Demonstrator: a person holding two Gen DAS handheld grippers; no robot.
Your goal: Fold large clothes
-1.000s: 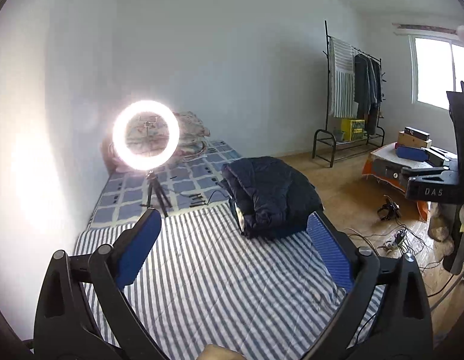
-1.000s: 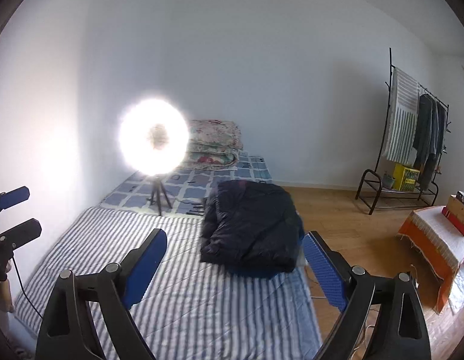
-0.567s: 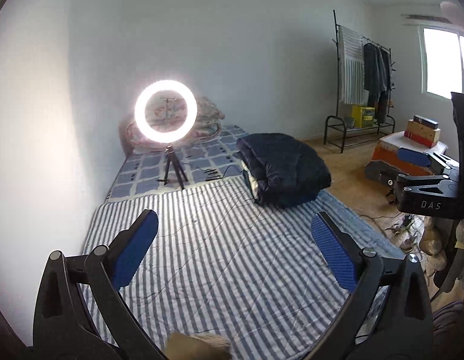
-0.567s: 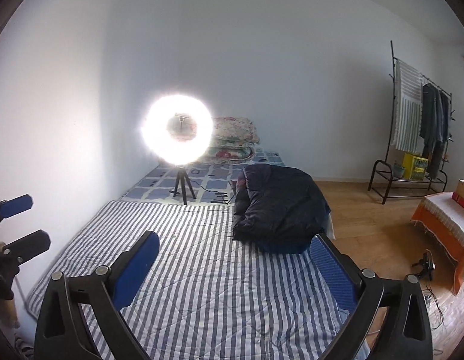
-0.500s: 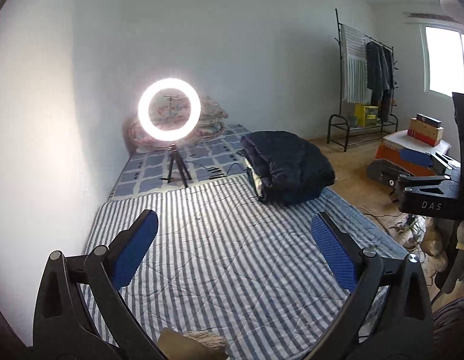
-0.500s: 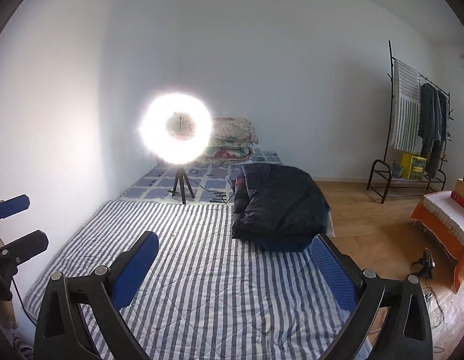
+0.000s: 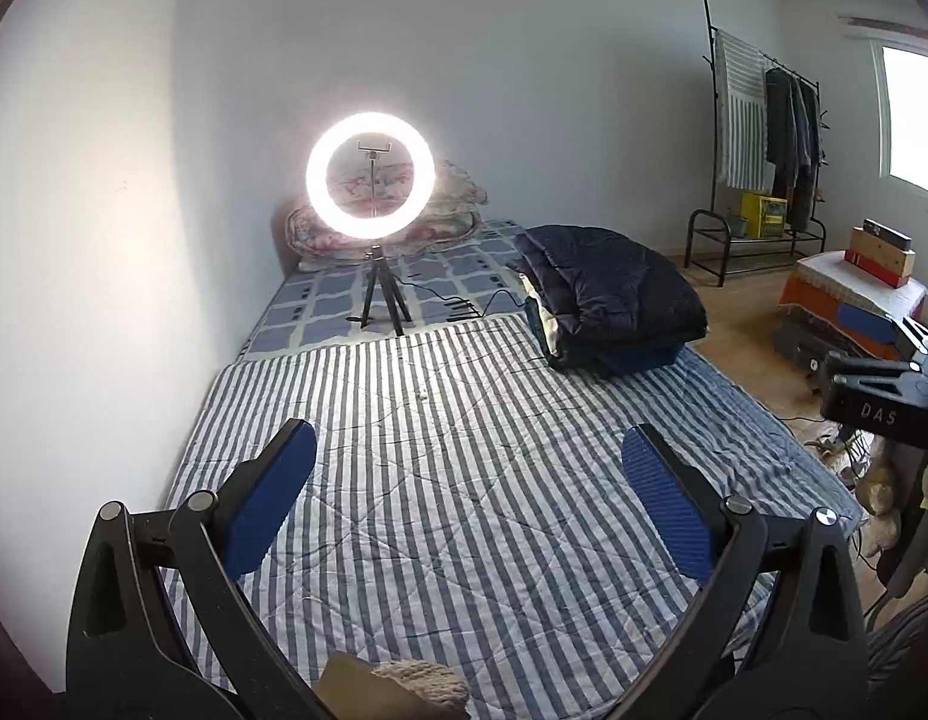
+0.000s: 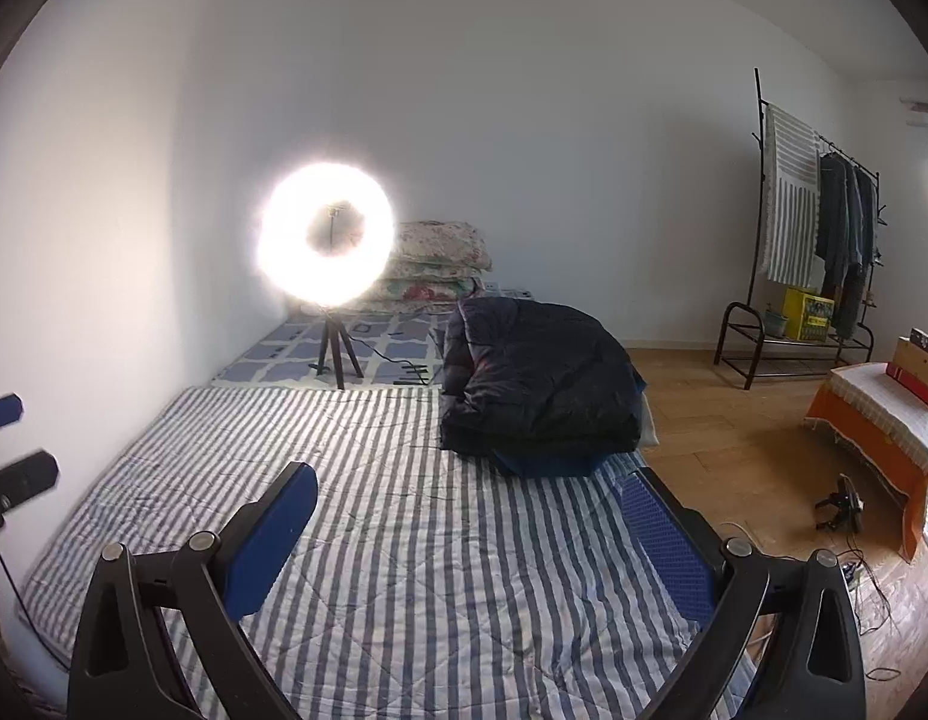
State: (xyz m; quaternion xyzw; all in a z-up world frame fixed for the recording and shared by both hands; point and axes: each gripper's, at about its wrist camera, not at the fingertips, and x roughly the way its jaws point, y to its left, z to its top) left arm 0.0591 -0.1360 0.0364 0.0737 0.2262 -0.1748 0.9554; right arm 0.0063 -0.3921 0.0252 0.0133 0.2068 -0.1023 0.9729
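A folded dark navy puffer jacket [image 7: 614, 294] lies on a small stack of folded clothes at the right side of the striped bed cover [image 7: 464, 480]. It also shows in the right wrist view [image 8: 536, 378], on the same striped cover [image 8: 404, 540]. My left gripper [image 7: 470, 474] is open and empty, held above the near part of the bed. My right gripper [image 8: 470, 516] is open and empty, also above the near bed, well short of the jacket.
A lit ring light on a tripod [image 7: 371, 174] stands on the checked blanket behind the striped cover. Floral pillows [image 8: 440, 270] are stacked at the wall. A clothes rack [image 8: 818, 228] and an orange-draped table [image 8: 878, 420] stand on the wooden floor to the right.
Both grippers have pulled back and turned slightly, so the jacket stack and ring light have shifted in view. Both stay open and empty.
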